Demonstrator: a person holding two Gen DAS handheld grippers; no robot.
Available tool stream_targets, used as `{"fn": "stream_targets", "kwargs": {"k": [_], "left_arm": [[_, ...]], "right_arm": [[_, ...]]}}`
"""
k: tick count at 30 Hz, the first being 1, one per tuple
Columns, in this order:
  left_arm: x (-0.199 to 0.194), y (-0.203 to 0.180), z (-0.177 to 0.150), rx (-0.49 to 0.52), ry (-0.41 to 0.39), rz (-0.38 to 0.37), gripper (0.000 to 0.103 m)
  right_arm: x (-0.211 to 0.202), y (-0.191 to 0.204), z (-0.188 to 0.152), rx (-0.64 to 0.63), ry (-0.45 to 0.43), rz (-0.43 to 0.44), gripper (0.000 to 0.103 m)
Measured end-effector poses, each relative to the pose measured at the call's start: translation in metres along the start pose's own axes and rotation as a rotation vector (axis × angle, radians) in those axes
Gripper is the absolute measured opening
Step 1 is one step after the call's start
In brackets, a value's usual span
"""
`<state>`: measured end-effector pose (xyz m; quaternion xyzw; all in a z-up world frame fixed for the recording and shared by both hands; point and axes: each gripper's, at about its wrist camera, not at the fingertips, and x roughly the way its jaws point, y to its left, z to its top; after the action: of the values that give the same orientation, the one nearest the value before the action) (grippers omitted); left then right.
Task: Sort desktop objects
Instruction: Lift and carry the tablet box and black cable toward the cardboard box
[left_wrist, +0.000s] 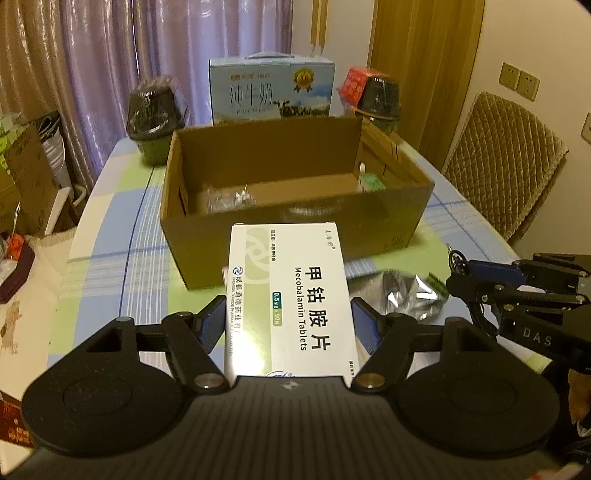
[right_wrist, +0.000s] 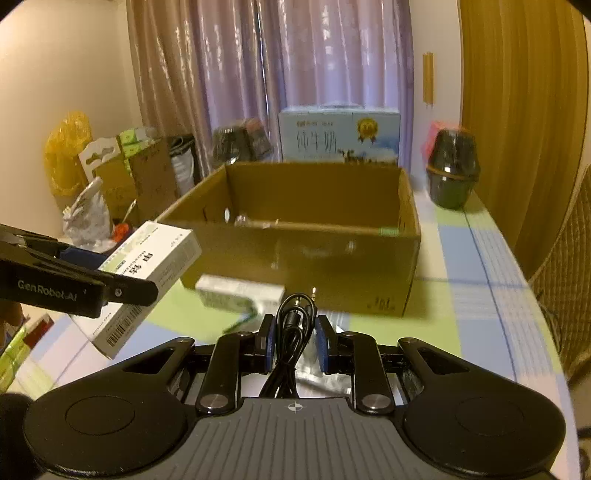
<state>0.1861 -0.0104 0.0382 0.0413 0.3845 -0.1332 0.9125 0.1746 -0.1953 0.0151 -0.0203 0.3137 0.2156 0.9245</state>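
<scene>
The left gripper squeezes a flat white pill box near the brown cardboard box. The right gripper pinches a looped black cable.

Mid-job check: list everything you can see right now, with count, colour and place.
Tablet box: 1, white and green, held in left jaws, raised before the carton.
Audio cable: 1, black, coiled, held in right jaws.
Cardboard carton: 1, brown, open, table centre, a few small items inside.
Second small box: 1, white and green, on table before the carton.
Foil pouch: 1, silver, on table.
Milk case: 1, blue, behind carton.
Dark pots: 2, flanking the milk case.
Chair: 1, tan, right of the table.
Left gripper: shut.
Right gripper: shut.
</scene>
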Motion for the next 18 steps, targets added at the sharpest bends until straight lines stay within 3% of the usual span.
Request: {"fn": "stream_targets", "kwargs": {"k": [10,18], "left_arm": [[0.007,-0.001,0.049,0.033,-0.042,0.001,0.067],[0.022,-0.001,0.068,0.044,-0.048,-0.008,0.067]], "right_arm": [[0.008,-0.011,0.053,-0.006,-0.073,-0.005,0.019],[0.022,-0.020,0.081,-0.013,-0.095,-0.006,0.019]]}}
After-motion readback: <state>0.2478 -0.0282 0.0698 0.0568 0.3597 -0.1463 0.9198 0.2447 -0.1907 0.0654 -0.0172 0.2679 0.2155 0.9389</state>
